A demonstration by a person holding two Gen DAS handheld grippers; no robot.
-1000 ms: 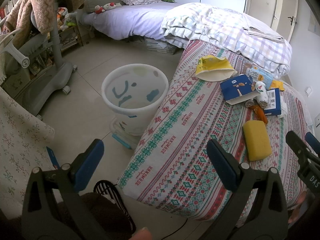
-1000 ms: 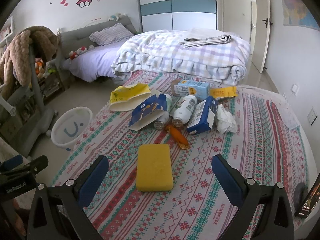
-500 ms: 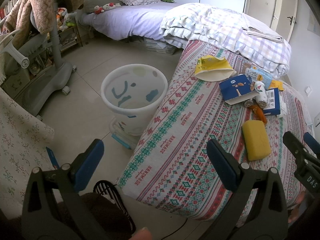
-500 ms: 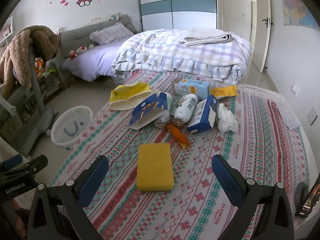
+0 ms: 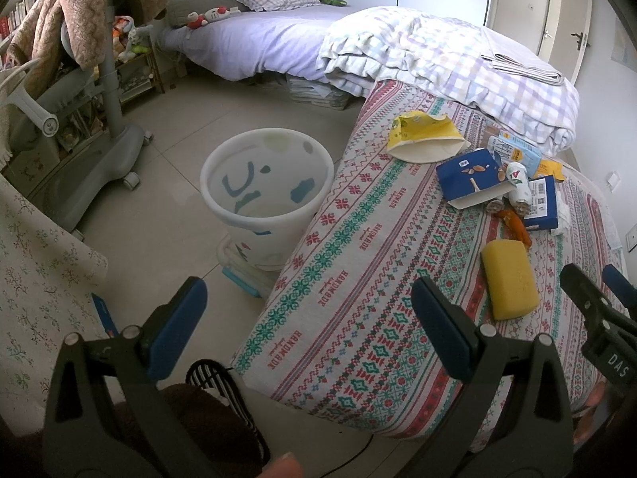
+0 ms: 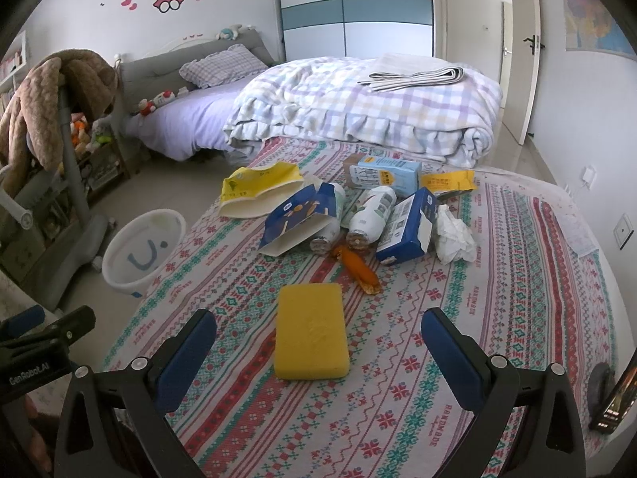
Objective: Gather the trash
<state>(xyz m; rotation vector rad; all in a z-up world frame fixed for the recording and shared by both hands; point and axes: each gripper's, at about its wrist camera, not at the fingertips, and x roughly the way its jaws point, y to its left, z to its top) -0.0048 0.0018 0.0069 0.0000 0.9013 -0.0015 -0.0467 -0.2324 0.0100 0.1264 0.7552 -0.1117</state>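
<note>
Both tools wide and empty over the patterned bed; trash lies in a cluster ahead.

Right tool (image 6: 318,346) hovers above the bed (image 6: 517,279), jaws spread wide, yellow sponge (image 6: 311,334) lying flat between and just ahead of its fingers, untouched. Beyond the sponge: orange wrapper (image 6: 356,267), dark blue carton (image 6: 300,215) lying over a bottle, second bottle (image 6: 372,211), blue box (image 6: 408,223), crumpled tissue (image 6: 454,235), light blue carton (image 6: 384,173), yellow bag (image 6: 258,191), all close together, several touching. Left tool (image 5: 314,318) also spread wide, holding nothing, hanging over the bed's near left edge. White bin (image 5: 266,187) stands on the floor right against the bed's side, near the left tool, well apart from the trash pile.
</note>
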